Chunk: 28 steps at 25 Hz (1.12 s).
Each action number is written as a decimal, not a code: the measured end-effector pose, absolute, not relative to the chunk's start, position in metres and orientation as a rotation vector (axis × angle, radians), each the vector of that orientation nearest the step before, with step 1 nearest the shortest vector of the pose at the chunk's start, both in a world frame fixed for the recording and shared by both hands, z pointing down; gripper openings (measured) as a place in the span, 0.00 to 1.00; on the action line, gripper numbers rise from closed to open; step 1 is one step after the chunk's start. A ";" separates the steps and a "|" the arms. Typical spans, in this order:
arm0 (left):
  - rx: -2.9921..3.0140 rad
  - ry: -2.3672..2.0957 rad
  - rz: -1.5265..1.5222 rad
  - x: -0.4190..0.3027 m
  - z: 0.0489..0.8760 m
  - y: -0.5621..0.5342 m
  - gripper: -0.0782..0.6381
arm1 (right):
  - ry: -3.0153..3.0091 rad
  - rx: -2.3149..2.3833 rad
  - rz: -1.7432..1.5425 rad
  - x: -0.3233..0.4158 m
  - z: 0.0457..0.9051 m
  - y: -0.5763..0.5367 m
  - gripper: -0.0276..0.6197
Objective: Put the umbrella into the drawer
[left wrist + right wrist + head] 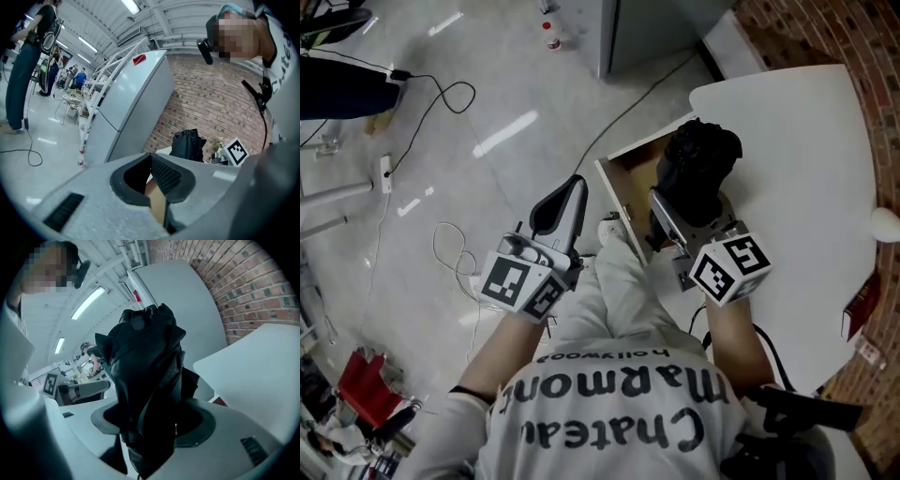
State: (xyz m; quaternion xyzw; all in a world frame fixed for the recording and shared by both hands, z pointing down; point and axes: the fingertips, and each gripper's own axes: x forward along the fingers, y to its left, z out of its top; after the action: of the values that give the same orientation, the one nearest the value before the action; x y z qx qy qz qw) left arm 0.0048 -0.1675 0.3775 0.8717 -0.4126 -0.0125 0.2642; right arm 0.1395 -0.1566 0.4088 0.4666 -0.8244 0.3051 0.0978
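The floor (pixel 487 94) is grey and shiny. A white table (pixel 806 141) stands by a brick wall (pixel 825 28). Under the table, the drawer (pixel 628 173) is pulled out. The right gripper (pixel 682 214) holds the black umbrella (pixel 698 164) tight in its jaws, right above the drawer. The left gripper (pixel 565 202) is just beside the drawer's front. Its jaws are close together, and a thin tan strip (pixel 157 204) shows in the gap.
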 end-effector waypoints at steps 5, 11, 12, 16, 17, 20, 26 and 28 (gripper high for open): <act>2.303 -1.088 -0.010 0.009 0.420 -0.166 0.13 | -2.333 1.369 0.838 0.134 0.471 -0.157 0.49; 2.288 -1.068 0.078 0.011 0.458 -0.165 0.13 | -2.245 1.415 0.891 0.148 0.533 -0.161 0.48; 2.296 -1.076 0.103 0.011 0.463 -0.166 0.13 | -2.229 1.421 0.897 0.151 0.542 -0.161 0.48; 2.274 -1.103 0.178 0.008 0.478 -0.164 0.13 | -2.143 1.444 0.959 0.162 0.579 -0.159 0.48; 2.263 -1.104 0.177 0.007 0.482 -0.163 0.13 | -2.123 1.448 0.976 0.165 0.587 -0.159 0.48; 2.224 -1.104 0.147 0.004 0.493 -0.158 0.13 | -2.091 1.447 1.011 0.171 0.610 -0.158 0.49; 2.178 -1.141 0.200 -0.011 0.513 -0.148 0.13 | -2.001 1.469 1.077 0.178 0.648 -0.164 0.48; 2.196 -1.163 0.259 -0.014 0.516 -0.145 0.13 | -1.973 1.490 1.108 0.180 0.656 -0.169 0.48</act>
State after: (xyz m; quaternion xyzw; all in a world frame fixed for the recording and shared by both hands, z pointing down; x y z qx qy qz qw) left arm -0.0143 -0.1448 0.5160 0.8340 -0.4416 0.0983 0.3159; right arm 0.1802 -0.1686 0.6558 0.5372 -0.7111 0.3996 0.2145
